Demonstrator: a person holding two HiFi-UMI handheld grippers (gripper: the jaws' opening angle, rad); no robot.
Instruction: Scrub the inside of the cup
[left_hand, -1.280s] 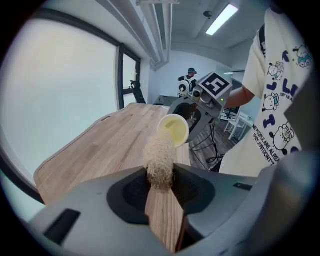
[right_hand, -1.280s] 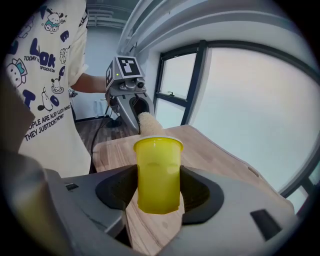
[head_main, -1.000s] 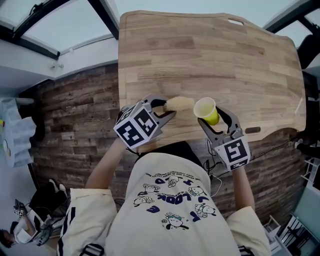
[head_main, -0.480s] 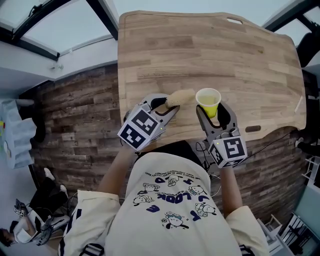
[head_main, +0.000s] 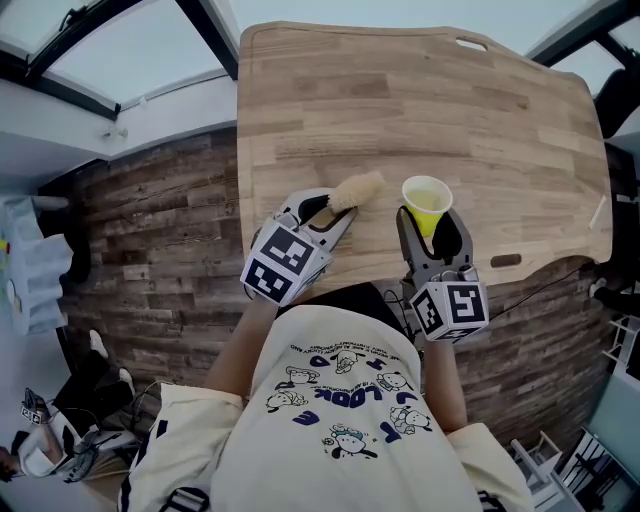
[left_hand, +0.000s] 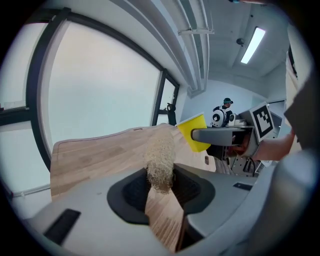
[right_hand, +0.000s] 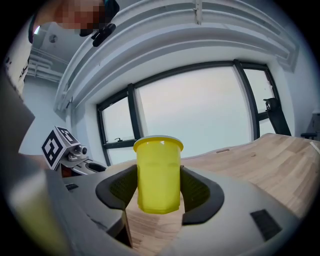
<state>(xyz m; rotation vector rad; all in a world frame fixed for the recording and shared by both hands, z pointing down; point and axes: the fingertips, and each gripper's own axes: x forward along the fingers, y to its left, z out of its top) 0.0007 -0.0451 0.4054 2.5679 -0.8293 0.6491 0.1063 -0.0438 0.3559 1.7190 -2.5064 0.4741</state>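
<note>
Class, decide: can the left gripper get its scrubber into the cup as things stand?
Probably yes: the scrubber in the left gripper is beside the cup, nothing between them, and the cup's mouth faces up.

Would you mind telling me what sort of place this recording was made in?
Most likely an office or lab workroom, not a kitchen: a big wooden table stands near tall windows, and a strip light and bare pipes run along the ceiling.

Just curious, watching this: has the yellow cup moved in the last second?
Yes. The yellow cup has shifted right, toward the dark mark near the wooden table's edge, and tipped upright.
</note>
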